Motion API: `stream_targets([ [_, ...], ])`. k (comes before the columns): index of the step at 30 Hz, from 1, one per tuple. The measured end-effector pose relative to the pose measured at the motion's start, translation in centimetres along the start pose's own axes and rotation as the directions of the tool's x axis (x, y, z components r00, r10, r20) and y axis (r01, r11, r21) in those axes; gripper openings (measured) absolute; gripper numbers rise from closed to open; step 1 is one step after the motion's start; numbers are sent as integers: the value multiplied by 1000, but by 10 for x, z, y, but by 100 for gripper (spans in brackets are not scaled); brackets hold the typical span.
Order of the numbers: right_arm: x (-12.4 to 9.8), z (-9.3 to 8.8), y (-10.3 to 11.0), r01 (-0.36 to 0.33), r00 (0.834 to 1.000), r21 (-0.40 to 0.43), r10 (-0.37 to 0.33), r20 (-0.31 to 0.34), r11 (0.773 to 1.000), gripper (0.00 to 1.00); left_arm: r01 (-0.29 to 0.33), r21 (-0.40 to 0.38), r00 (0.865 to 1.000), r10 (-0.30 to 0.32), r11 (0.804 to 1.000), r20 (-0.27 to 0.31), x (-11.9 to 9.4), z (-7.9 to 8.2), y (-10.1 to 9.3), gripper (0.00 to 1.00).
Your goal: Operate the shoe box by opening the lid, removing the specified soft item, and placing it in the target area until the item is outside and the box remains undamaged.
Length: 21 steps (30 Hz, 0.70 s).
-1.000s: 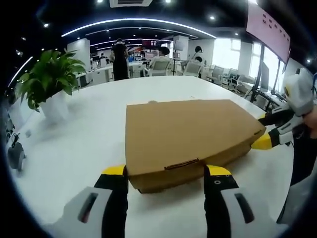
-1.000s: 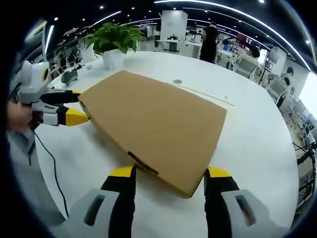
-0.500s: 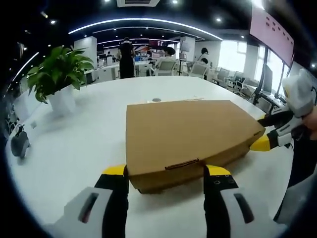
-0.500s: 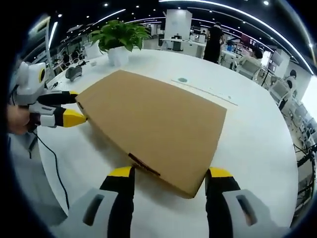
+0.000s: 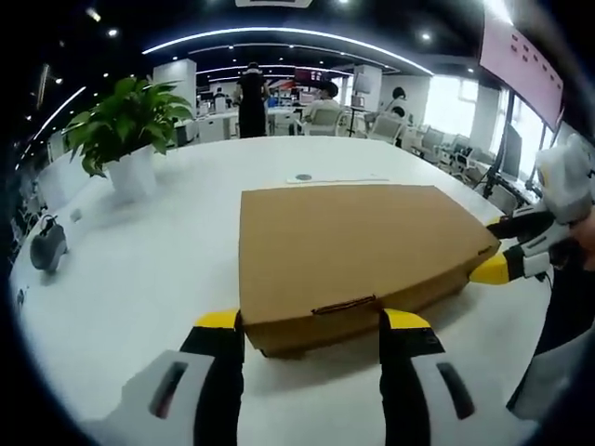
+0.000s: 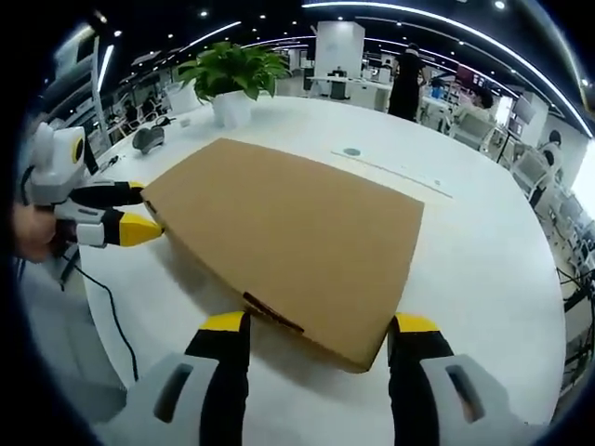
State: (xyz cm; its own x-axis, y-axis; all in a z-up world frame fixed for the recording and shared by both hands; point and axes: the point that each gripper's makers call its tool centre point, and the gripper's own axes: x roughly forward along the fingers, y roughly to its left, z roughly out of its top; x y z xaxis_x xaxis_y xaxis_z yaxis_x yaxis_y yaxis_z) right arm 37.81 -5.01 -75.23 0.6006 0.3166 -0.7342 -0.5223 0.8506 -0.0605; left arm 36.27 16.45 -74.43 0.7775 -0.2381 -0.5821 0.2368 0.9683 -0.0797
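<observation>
Presently, one brown cardboard shoe box (image 5: 353, 246) lies flat on the white table (image 5: 139, 279), lid closed. Two grippers are counted. The left gripper (image 5: 311, 330) has its jaws spread apart, one at each side of the box's near end by the lid tab (image 5: 346, 305), holding nothing. The right gripper (image 6: 316, 333) likewise stands agape at another edge of the box (image 6: 288, 232), empty.

One potted plant (image 5: 125, 125) stands well apart on the table. The left gripper view shows the right gripper (image 5: 521, 251) at the box's right corner. The right gripper view shows the left gripper (image 6: 116, 212) at the box's left corner, a hand (image 6: 33, 232) holding it, and one trailing black cable (image 6: 107, 307).
</observation>
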Motion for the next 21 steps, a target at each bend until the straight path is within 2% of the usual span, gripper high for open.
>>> stream_targets([
  [21, -11, -8, 14, -16, 1000, -4, 16, -8, 1000, 58, -21, -1, 1000, 21, 1000, -12, -18, -13, 0, 57],
])
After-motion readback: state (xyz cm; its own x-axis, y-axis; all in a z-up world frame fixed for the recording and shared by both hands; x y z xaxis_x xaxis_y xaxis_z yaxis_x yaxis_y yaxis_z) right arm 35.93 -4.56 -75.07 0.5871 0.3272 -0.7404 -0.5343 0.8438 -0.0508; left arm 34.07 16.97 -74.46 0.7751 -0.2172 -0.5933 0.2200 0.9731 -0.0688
